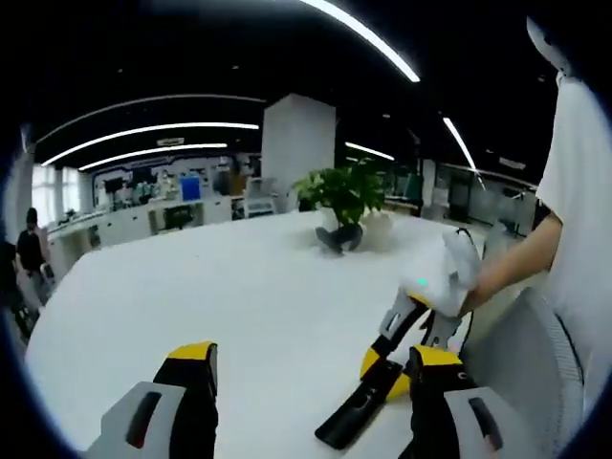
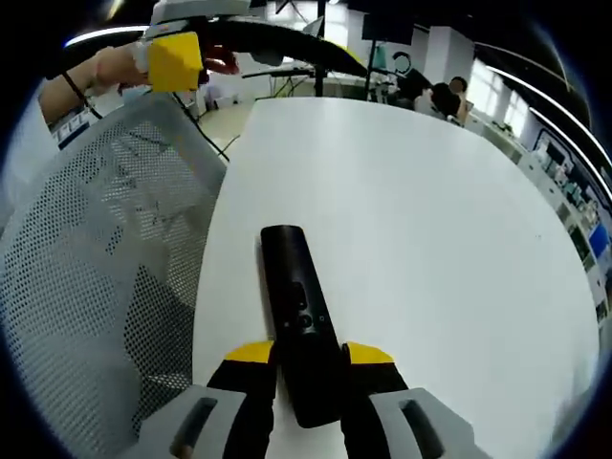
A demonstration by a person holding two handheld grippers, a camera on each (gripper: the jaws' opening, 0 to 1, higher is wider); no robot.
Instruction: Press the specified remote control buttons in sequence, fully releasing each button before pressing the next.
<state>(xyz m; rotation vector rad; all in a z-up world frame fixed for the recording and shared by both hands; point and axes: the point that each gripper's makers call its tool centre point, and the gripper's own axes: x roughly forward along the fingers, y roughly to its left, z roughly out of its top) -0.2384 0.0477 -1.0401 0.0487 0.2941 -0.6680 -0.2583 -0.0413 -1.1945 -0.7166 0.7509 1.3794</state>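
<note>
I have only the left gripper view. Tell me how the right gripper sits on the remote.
Observer: In the right gripper view, the right gripper straddles the black remote, one jaw along each long side, and appears closed on it.
Operator: Report where the remote lies.
Observer: Flat on the white table, near the edge beside a grey mesh chair.
Operator: Say what is past that chair.
Observer: A hand holding the left gripper, raised above the chair.

We see a potted plant (image 1: 346, 203) far across the white table (image 1: 229, 287), and a grey mesh chair (image 2: 96, 277) beside the table's edge.
</note>
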